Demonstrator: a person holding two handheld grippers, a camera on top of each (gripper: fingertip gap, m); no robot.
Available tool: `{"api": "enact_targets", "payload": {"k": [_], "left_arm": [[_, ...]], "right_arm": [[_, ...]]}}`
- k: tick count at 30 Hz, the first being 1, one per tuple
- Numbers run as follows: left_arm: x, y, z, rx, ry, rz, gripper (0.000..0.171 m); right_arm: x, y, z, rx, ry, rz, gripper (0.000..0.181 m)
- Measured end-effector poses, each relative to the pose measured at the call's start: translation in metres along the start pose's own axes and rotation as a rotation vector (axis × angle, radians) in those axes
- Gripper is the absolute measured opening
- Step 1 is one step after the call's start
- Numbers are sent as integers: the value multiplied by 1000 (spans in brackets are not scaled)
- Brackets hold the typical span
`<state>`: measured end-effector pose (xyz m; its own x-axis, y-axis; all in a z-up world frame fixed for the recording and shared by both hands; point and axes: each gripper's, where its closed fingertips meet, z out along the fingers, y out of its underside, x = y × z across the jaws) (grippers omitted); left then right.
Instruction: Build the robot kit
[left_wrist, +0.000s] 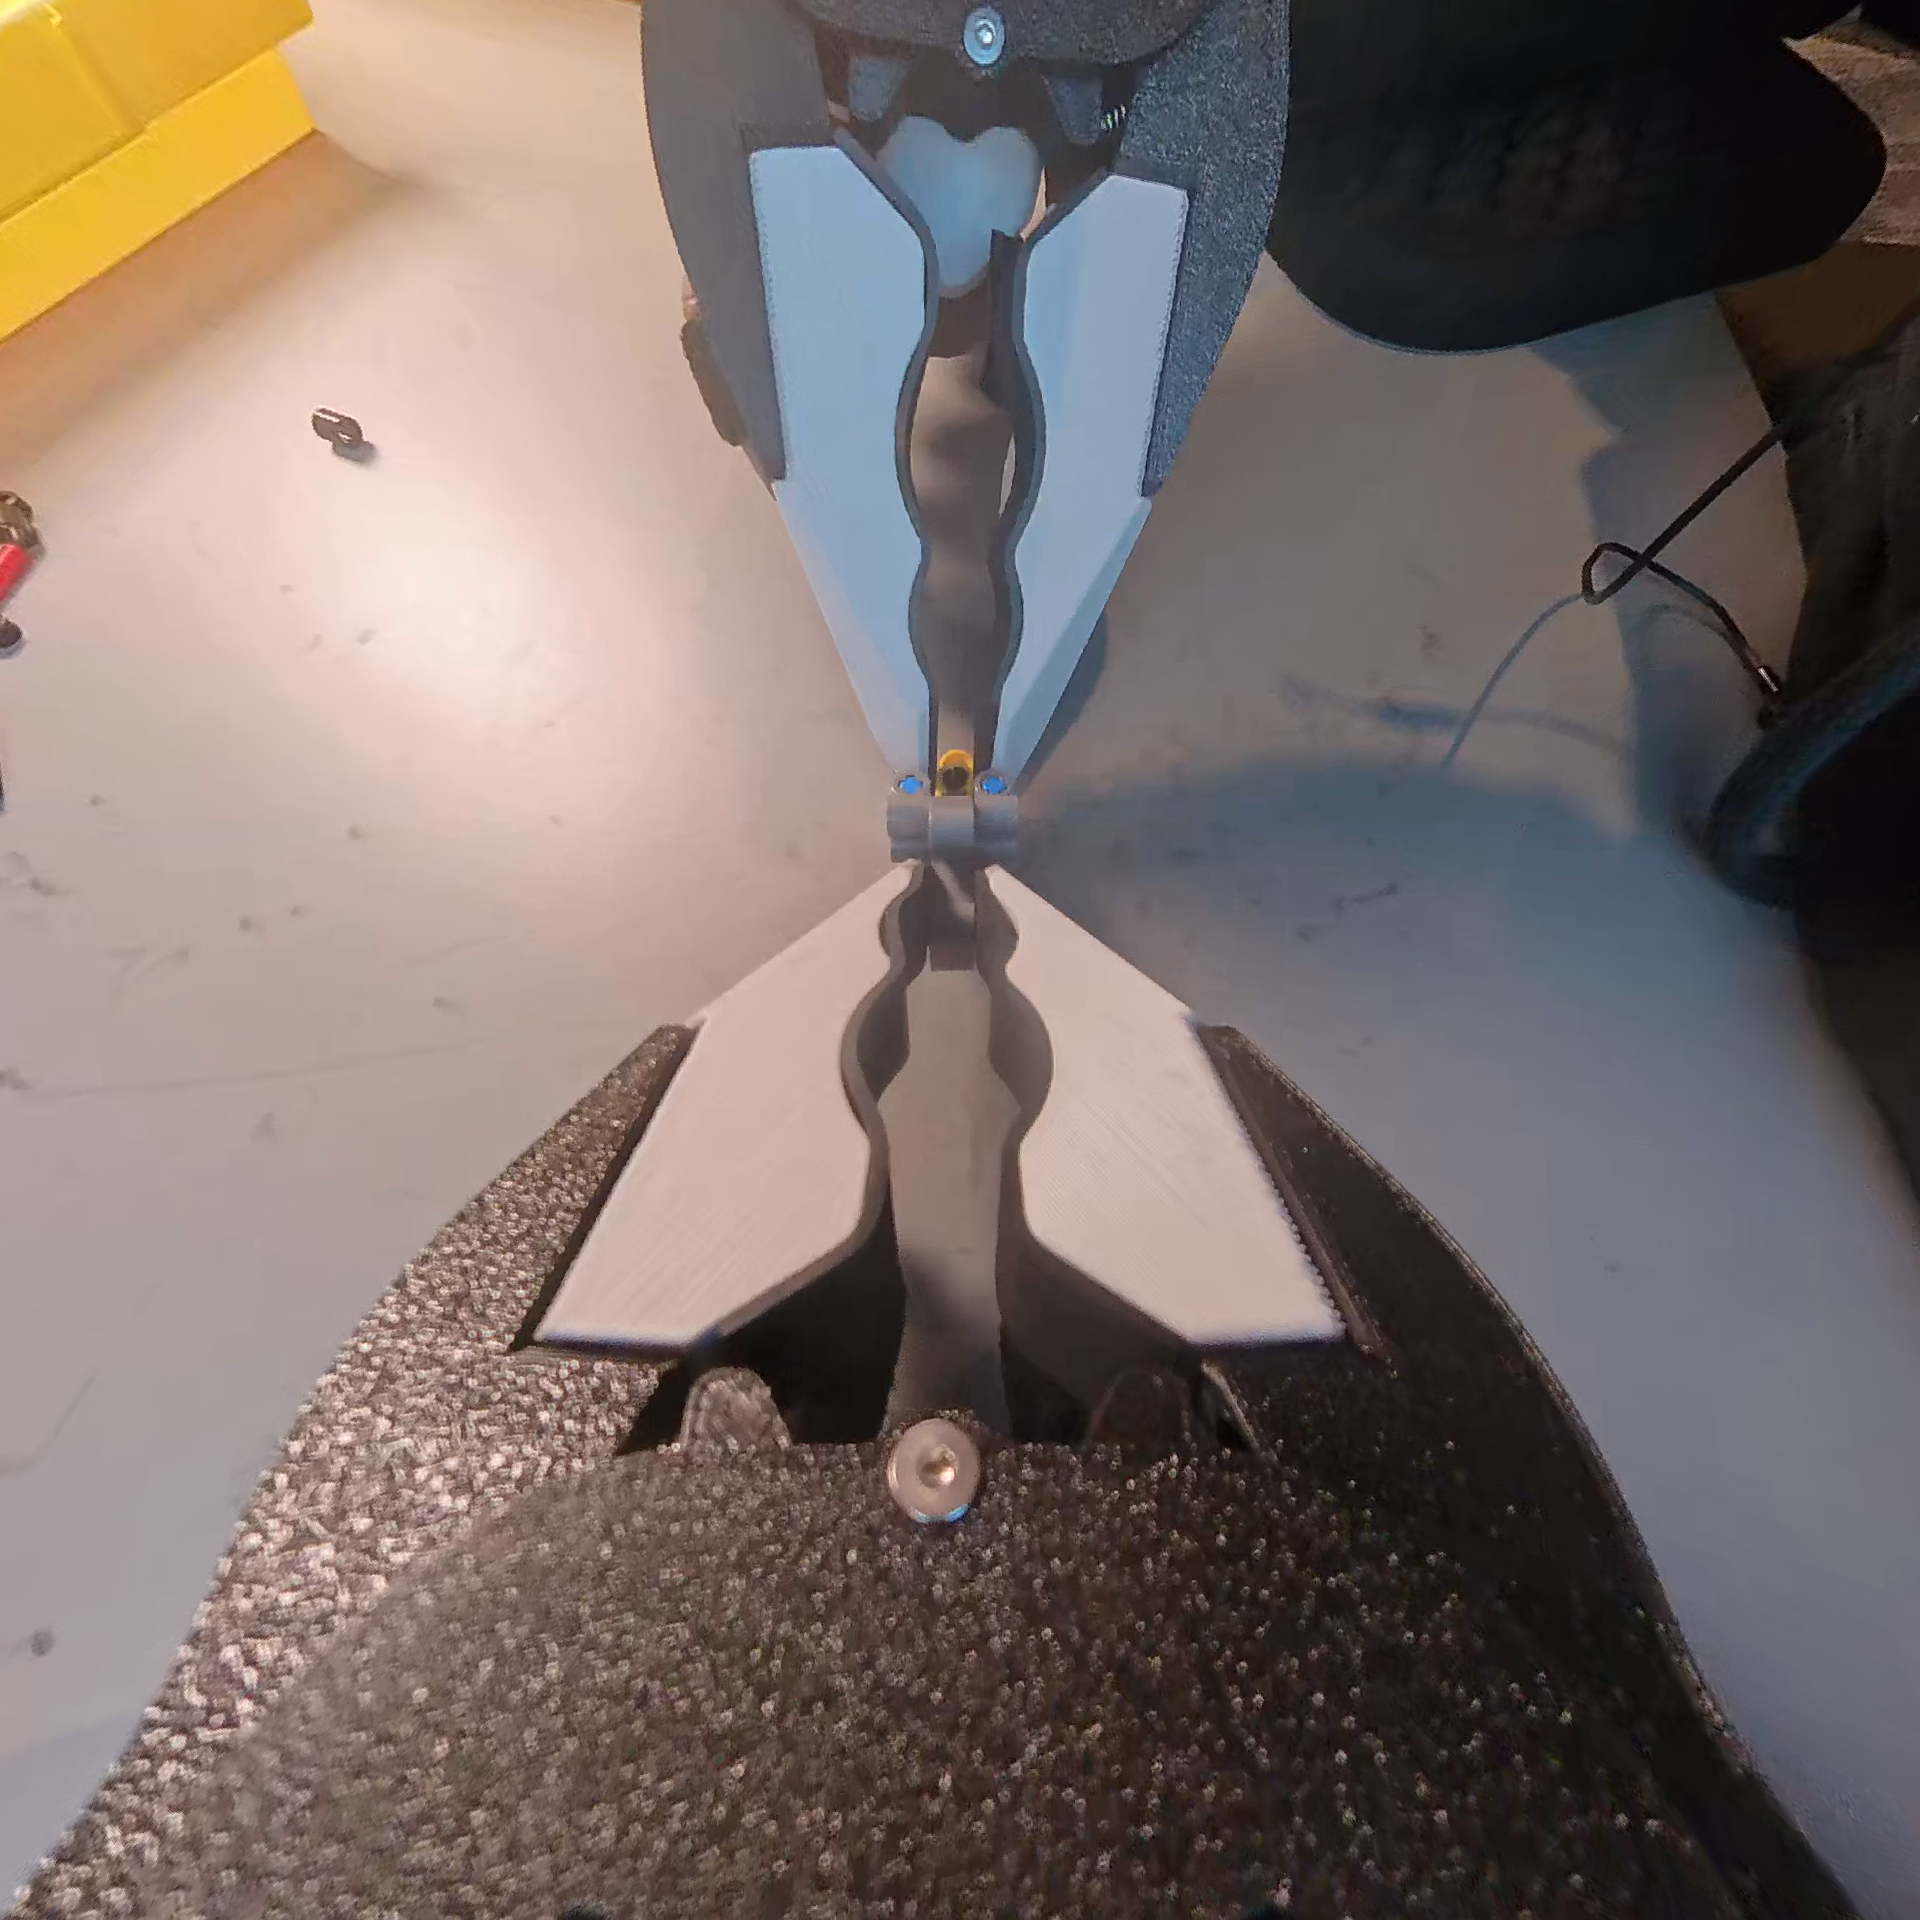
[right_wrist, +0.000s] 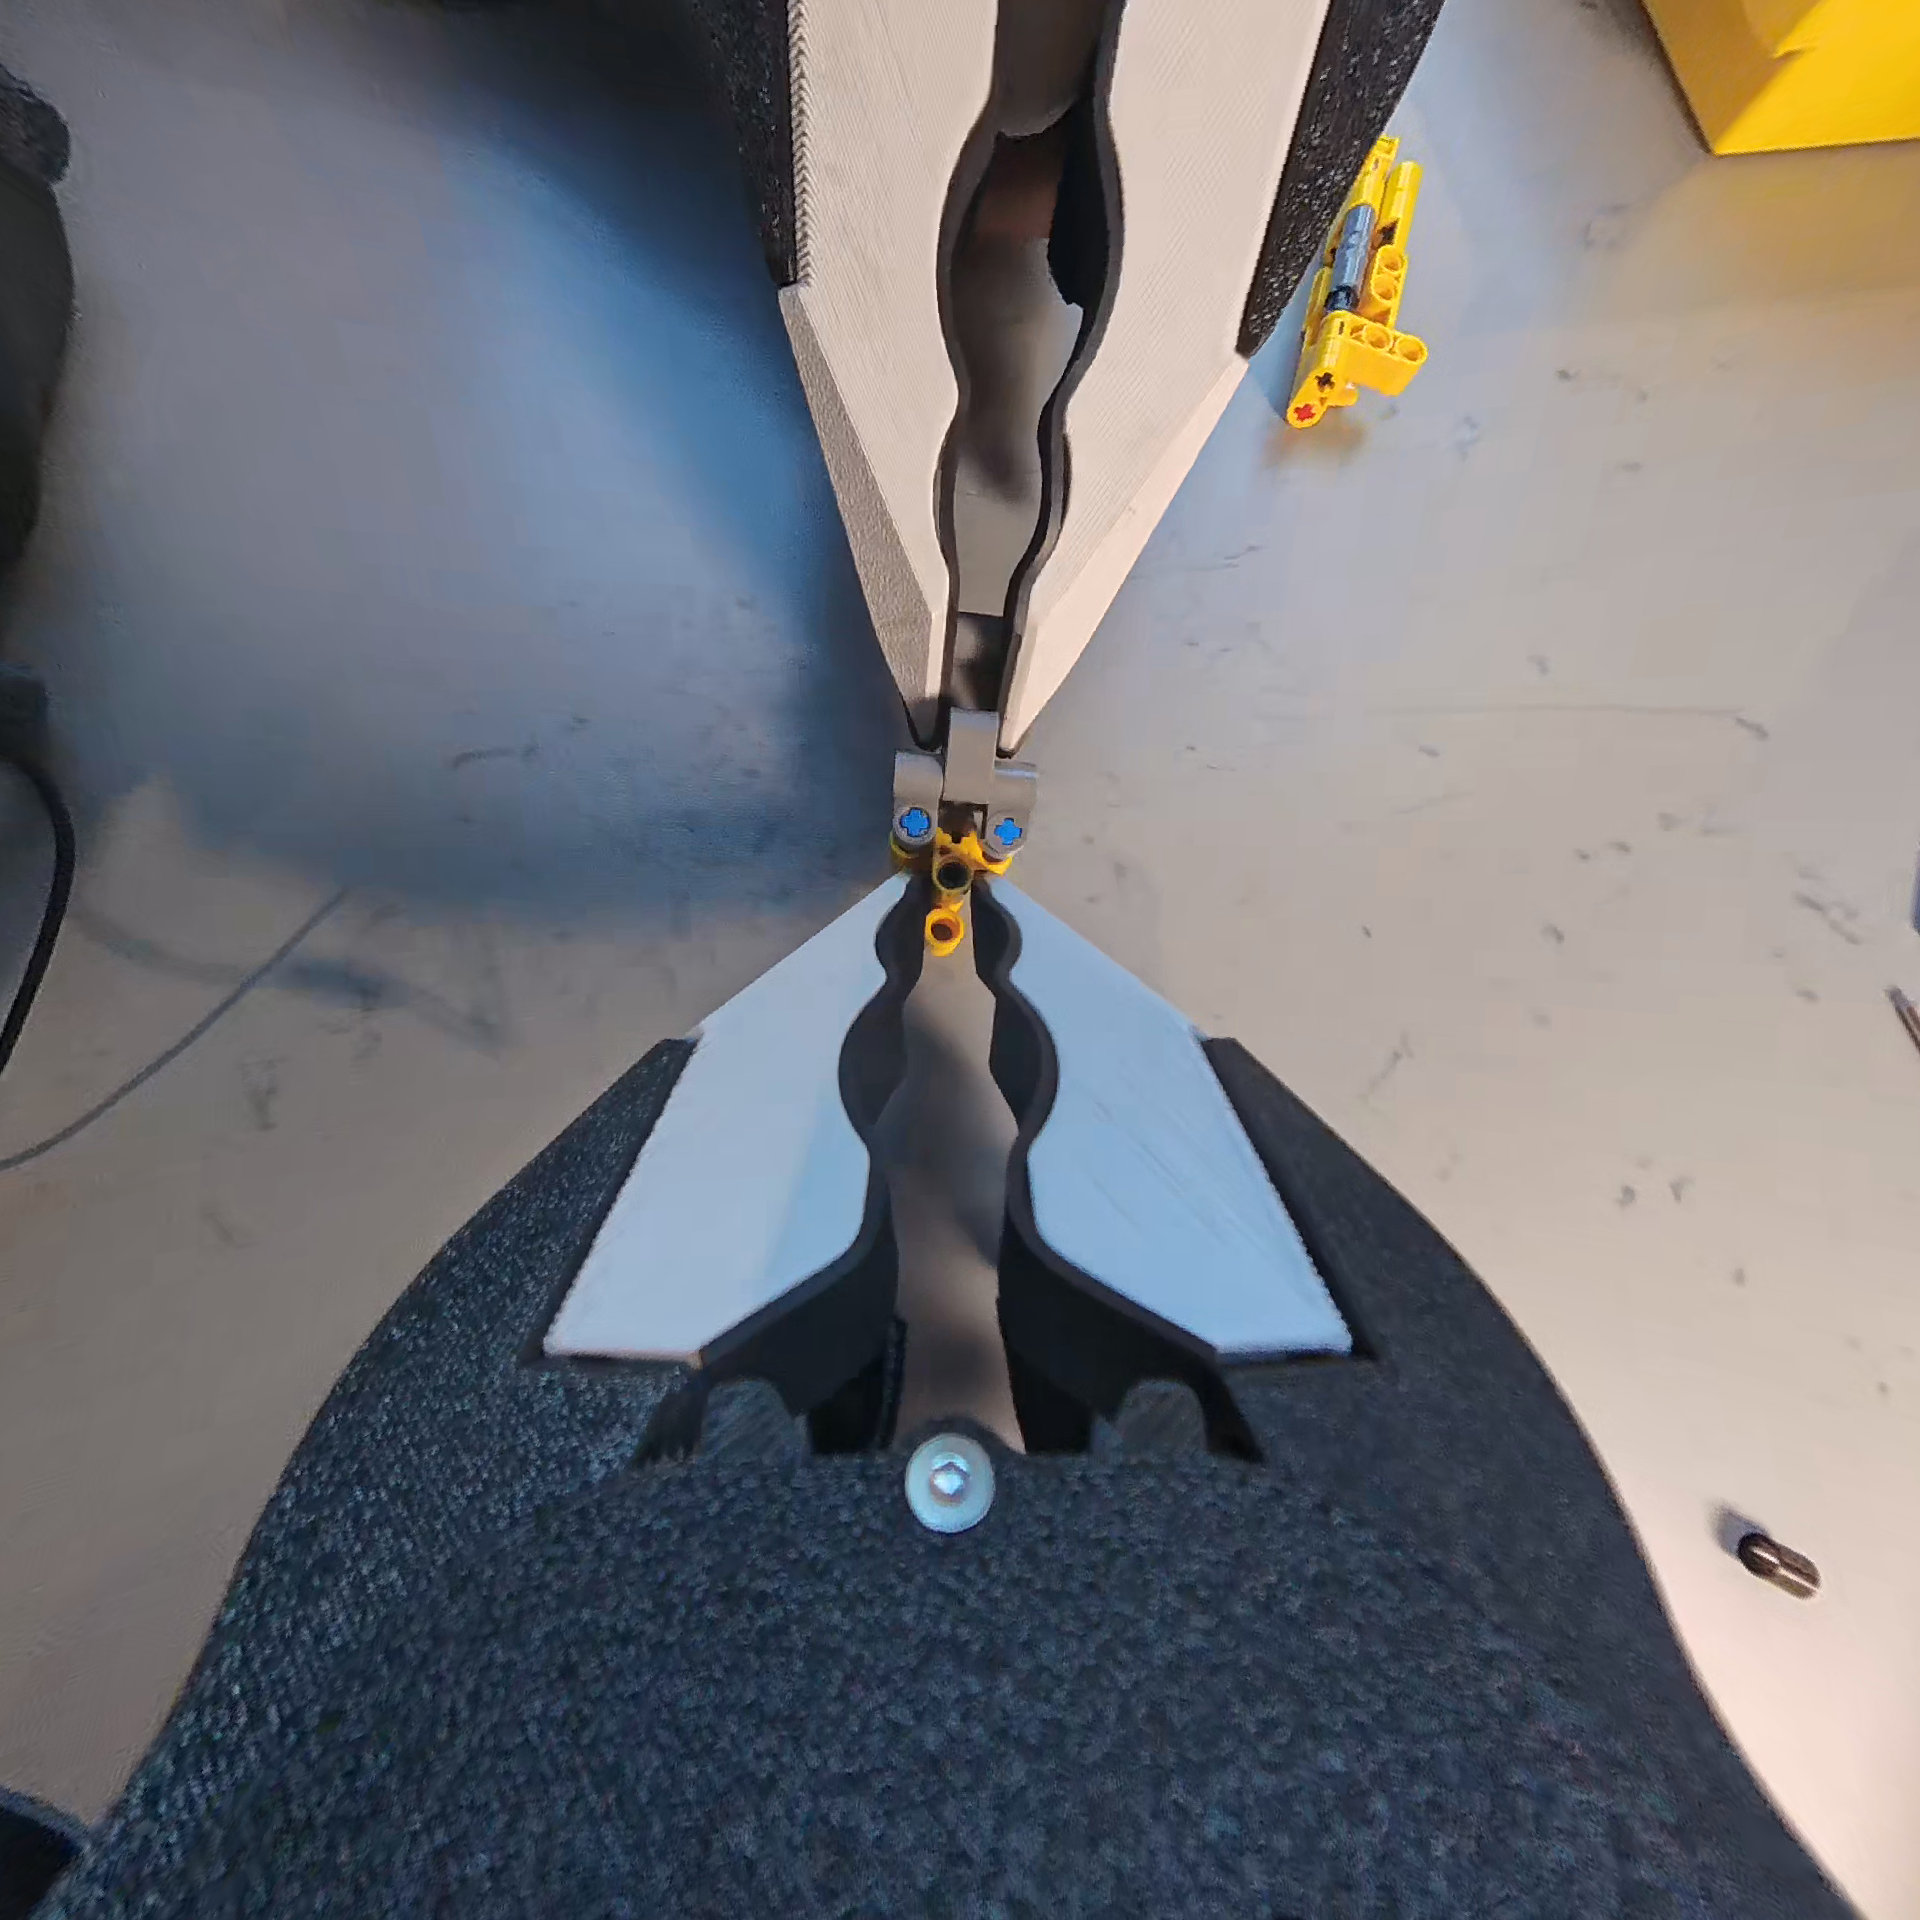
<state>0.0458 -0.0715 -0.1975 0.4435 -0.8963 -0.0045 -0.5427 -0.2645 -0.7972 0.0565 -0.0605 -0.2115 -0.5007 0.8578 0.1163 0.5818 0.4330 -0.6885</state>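
Left gripper (left_wrist: 948, 883) and right gripper (right_wrist: 948, 902) meet tip to tip over the grey table (left_wrist: 416, 831). Left's tongs are pinched narrow on the grey connector piece (left_wrist: 951, 828); right's are clamped on the small yellow piece (right_wrist: 948, 894) joined to it by blue pins (right_wrist: 915, 822). Yellow assembly (right_wrist: 1356, 296) lies apart near the yellow box (right_wrist: 1787, 73).

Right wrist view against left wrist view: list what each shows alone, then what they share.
Only the right wrist view shows the loose yellow brick assembly on the table and the small yellow piece the right gripper grips. Only the left shows red parts at the table's edge and a thin cable. Both show the left gripper shut on the grey connector, the blue pins, a black pin and a yellow box.
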Motion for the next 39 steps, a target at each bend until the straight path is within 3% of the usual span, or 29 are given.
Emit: {"api": "enact_targets", "payload": {"k": [10, 13, 20, 35, 39], "left_arm": [[-1, 3, 4, -44, 0, 4, 7], [-2, 3, 4, -61, -12, 17, 7], [-4, 3, 4, -87, -23, 31, 7], [-5, 8, 11, -149, 1, -5, 6], [-5, 4, 10, -110, 15, -42, 7]], "right_arm": [[1, 1, 0, -9, 10, -11, 9], [-1, 2, -2, -10, -4, -9, 19], [5, -21, -15, 117, -15, 86, 25], [6, -17, -5, 23, -27, 202, 22], [7, -15, -9, 77, -48, 253, 22]]}}
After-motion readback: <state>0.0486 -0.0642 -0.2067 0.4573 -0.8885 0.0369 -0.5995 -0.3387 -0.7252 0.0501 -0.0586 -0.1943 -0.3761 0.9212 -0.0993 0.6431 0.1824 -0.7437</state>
